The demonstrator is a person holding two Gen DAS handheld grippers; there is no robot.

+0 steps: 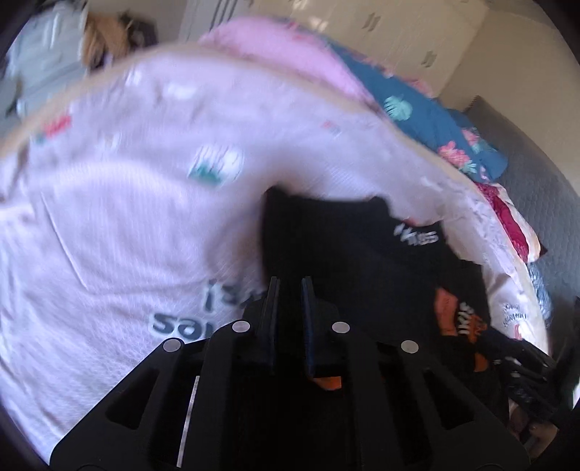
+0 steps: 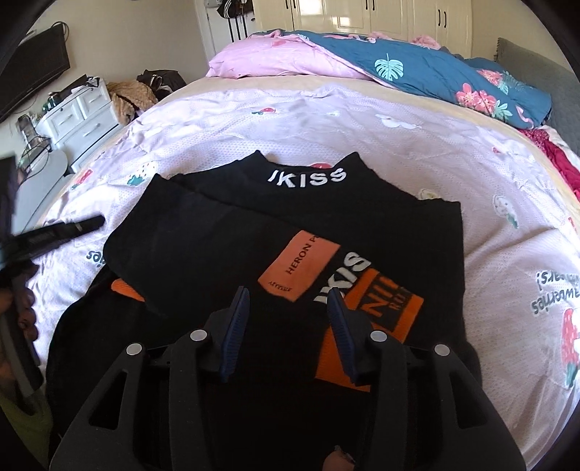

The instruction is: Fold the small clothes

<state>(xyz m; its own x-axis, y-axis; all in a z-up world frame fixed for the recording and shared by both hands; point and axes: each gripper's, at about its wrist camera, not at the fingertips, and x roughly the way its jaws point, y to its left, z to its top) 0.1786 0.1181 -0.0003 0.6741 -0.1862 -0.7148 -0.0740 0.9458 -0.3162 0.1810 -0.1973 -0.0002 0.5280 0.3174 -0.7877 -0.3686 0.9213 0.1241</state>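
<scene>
Black shirt (image 2: 282, 232) fills your frame's centre, directly beneath your parted, empty right gripper (image 2: 288, 308); left gripper (image 1: 290, 286) is pinched together.

1. Under the gripper is a bed with a pale pink sheet (image 2: 362, 119) printed with strawberries.
2. Far ahead of it lies a pink pillow (image 2: 275, 58), and ahead to its right a blue flowered duvet (image 2: 453, 72).
3. Beyond these stand cream wardrobe doors (image 2: 362, 14).
4. Far to its left are a white drawer unit (image 2: 79, 112) and a dark screen (image 2: 36, 69).
5. Daylight falls on the bed.
</scene>
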